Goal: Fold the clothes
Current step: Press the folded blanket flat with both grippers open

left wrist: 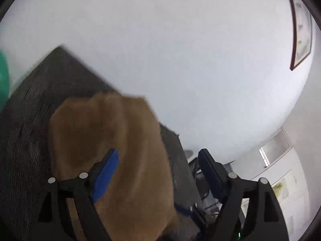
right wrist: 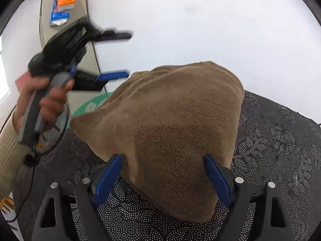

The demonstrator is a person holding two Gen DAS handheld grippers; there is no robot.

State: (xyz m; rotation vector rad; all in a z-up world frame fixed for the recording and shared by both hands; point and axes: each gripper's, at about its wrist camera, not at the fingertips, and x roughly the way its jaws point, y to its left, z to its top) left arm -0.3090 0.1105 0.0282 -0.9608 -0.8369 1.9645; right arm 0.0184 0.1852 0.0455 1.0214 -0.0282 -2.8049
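Observation:
A brown fleecy cloth (right wrist: 170,120) lies bunched in a loose, roughly folded heap on a dark patterned mat (right wrist: 280,140). My right gripper (right wrist: 163,170) stands open around its near end, a blue-padded finger on each side; I cannot tell whether the pads touch the fabric. In the left wrist view the same cloth (left wrist: 104,130) lies below and left of my left gripper (left wrist: 158,160), which is open and empty. The right wrist view also shows the left gripper (right wrist: 126,54), raised at the left in a person's hand (right wrist: 50,96), clear of the cloth.
The mat (left wrist: 30,130) ends at a pale surface behind the cloth. A green round object (right wrist: 94,102) sits by the mat's far left edge. Orange and blue packets (right wrist: 64,0) lie on a beige top. A framed picture (left wrist: 301,30) hangs at the upper right. A cable trails below a cream sleeve (right wrist: 8,150).

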